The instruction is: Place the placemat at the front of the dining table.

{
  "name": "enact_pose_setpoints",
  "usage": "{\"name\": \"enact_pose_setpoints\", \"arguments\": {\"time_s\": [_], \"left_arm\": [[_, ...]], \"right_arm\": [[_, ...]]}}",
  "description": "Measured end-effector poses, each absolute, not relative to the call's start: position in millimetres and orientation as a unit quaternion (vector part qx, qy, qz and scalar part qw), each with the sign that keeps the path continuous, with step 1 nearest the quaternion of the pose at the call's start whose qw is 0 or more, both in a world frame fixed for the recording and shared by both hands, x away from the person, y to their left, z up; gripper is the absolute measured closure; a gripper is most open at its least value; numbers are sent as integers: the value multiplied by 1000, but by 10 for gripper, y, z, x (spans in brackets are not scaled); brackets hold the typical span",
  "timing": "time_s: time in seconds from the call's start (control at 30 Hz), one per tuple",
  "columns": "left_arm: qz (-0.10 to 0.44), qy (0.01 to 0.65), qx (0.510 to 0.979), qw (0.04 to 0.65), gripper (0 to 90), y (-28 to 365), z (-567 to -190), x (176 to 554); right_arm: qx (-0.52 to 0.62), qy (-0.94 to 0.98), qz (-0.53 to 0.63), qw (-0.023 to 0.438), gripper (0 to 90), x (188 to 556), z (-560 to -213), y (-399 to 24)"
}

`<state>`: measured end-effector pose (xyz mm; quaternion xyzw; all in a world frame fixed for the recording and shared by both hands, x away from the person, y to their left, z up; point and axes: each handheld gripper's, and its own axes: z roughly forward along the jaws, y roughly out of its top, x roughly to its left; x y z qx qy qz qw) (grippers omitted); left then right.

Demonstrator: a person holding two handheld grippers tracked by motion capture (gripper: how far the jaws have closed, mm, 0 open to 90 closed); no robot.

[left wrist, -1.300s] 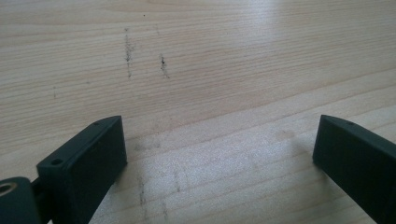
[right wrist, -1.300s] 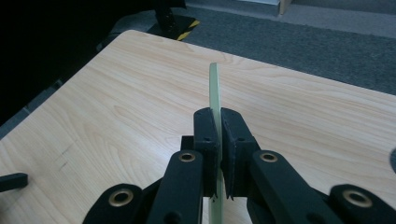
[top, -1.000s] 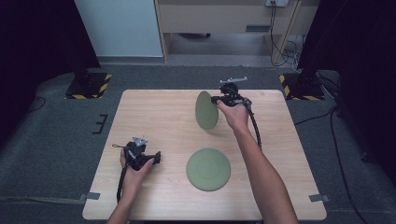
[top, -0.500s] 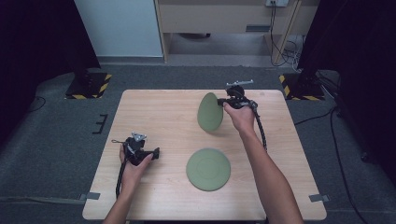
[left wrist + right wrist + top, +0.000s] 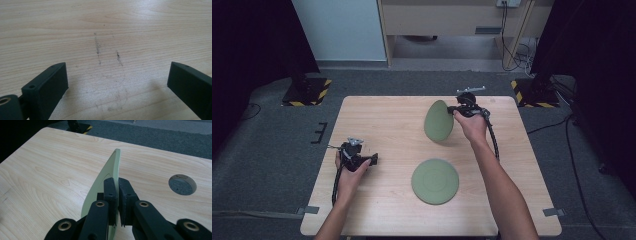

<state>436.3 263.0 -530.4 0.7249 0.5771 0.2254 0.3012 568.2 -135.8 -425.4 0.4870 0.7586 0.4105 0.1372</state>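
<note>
Right gripper (image 5: 451,111) at about 1 o'clock on the wooden table (image 5: 377,115), jaws clamped on the rim of a green plate (image 5: 438,120), which stands on edge, lifted clear of the tabletop; in the right gripper view the plate (image 5: 110,173) runs edge-on between the two black pads, with a round hole (image 5: 182,184) in the tabletop at 3 o'clock. Second green plate (image 5: 435,181) lies flat near 5 o'clock, well apart from the held one. Left gripper (image 5: 373,160) at 8 o'clock, jaws wide apart over bare, scuffed wood, nothing between them (image 5: 117,82).
</note>
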Motion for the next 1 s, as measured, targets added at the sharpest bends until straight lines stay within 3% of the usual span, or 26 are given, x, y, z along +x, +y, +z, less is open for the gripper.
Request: {"name": "enact_pose_setpoints", "arguments": {"time_s": [1.0], "left_arm": [[235,572,729,294,0,2619,-5370,4402]], "right_arm": [[508,758,381,148,860,5722,-4470,-1582]]}}
